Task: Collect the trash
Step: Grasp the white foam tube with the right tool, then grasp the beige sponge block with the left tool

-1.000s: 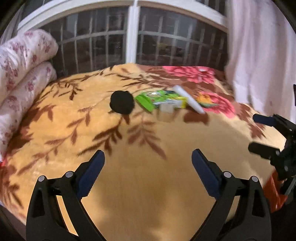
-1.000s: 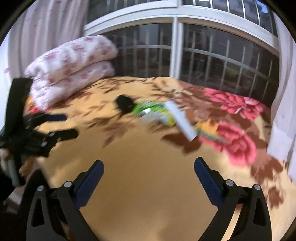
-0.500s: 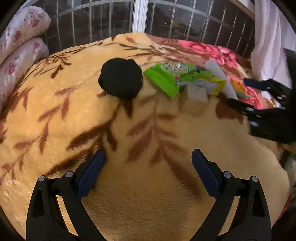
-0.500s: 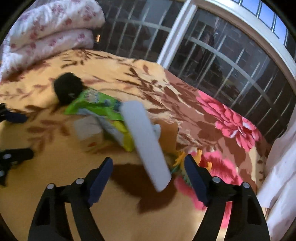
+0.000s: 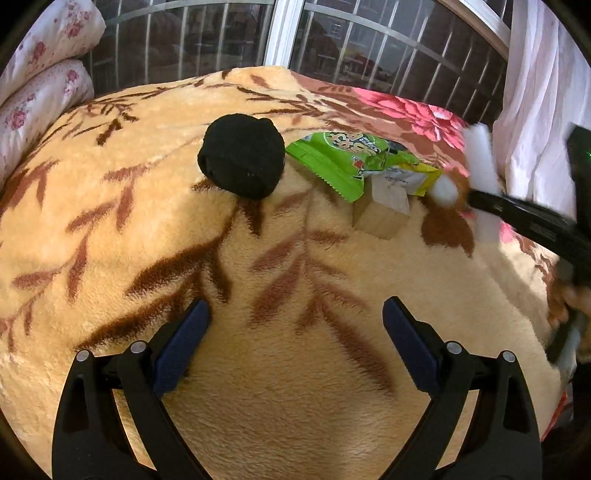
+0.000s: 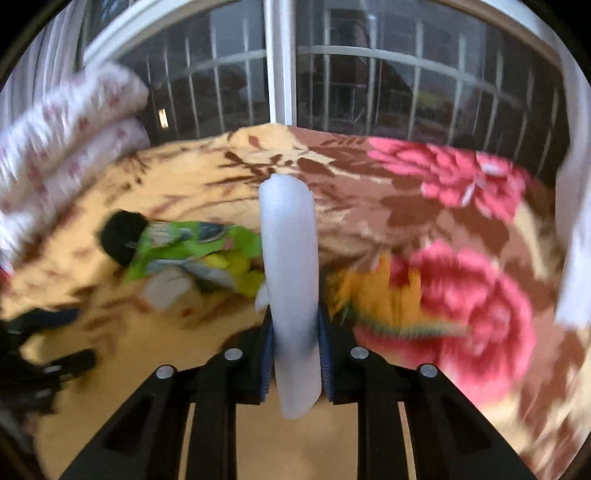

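Note:
On the floral blanket lie a black balled sock, a green snack wrapper with a yellow one tucked under it, and a small tan box. My left gripper hovers open just short of them with nothing between its fingers. My right gripper has its jaws closing on a long white foam strip, and the pads press its sides; the strip points away from me, above the blanket. An orange wrapper lies blurred to its right. In the left wrist view the right gripper reaches in from the right.
A folded pink-flowered quilt is stacked at the far left. A barred window runs behind the bed, and a white curtain hangs at the right. The blanket's near part lies flat in front of my left gripper.
My right gripper moved in over the white strip and its jaws came together on it. My left gripper came forward and down toward the sock, then held still, open.

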Available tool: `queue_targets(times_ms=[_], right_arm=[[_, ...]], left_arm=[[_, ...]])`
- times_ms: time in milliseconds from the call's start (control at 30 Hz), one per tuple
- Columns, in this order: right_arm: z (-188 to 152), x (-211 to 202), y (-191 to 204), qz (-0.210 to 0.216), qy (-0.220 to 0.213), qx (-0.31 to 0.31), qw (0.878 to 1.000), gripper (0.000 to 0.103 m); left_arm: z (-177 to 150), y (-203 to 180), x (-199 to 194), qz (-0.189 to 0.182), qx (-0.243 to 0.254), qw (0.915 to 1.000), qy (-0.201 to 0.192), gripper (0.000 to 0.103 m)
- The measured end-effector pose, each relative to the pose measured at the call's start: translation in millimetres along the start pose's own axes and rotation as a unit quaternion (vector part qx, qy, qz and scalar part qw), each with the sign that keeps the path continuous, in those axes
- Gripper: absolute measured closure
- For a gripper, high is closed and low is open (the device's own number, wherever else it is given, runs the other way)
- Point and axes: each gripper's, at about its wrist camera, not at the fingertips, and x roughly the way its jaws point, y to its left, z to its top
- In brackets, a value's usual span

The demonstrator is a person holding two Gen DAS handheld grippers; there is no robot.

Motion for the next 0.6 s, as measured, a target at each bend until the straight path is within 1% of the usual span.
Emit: queue_targets(times_ms=[67, 133, 300, 433, 500, 600], right_arm=[[-16, -20, 1, 0.029, -0.004, 0.027, 0.999, 0.082], [-30, -37, 7, 0.034, -0.01, 0.031, 0.999, 0.082], [-58, -61, 15, 0.058, -0.011, 0.046, 0.997, 0.082], [-79, -77, 14, 0.062, -0.01, 0.059, 0.996, 0.082], [-91, -85, 10, 0.064, -0.009, 0.073, 0.995, 0.082], [-106, -95, 0, 0.065, -0.017, 0.102, 0.993, 0.082]], left_arm=[[1, -1, 1, 0.003, 0.002, 1.0, 0.001, 0.011], [1, -2, 2, 0.007, 0.007, 0.9999, 0.003, 0.011], [0, -12, 1, 0.01, 0.034, 0.9994, 0.007, 0.011], [-3, -25, 1, 0.032, 0.067, 0.9972, 0.009, 0.011], [-3, -29, 0, 0.026, 0.076, 0.9967, 0.005, 0.011], [8, -43, 3, 0.011, 0.083, 0.9964, 0.013, 0.011]])
